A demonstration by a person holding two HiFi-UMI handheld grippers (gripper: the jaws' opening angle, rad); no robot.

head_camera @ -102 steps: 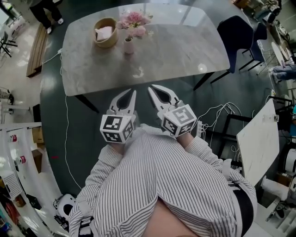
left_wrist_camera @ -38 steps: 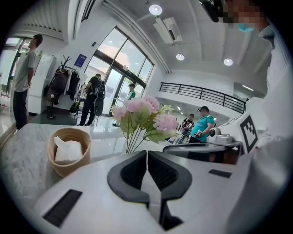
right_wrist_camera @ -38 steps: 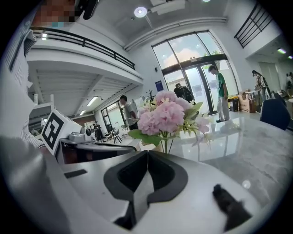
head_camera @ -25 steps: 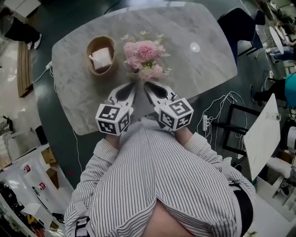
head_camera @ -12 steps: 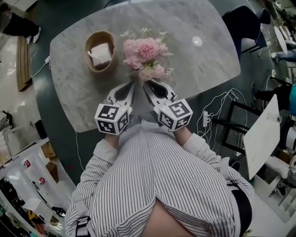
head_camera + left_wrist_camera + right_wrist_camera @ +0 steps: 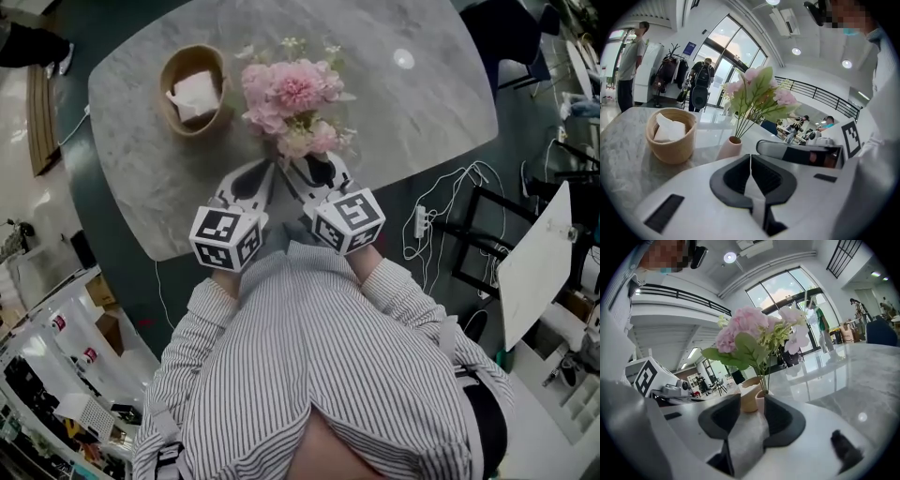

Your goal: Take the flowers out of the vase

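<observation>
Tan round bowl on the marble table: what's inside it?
The tan round bowl holds white folded paper napkins that rise above its rim. They cover the bowl's bottom, so anything underneath is hidden.

**Three views of my table (image 6: pixel 422 103): one overhead, two low.**
My head camera looks steeply down. The cameras on my left gripper (image 6: pixel 750 155) and right gripper (image 6: pixel 752 397) look along their jaws, close to the flowers (image 6: pixel 292 89), which all three views share.
</observation>
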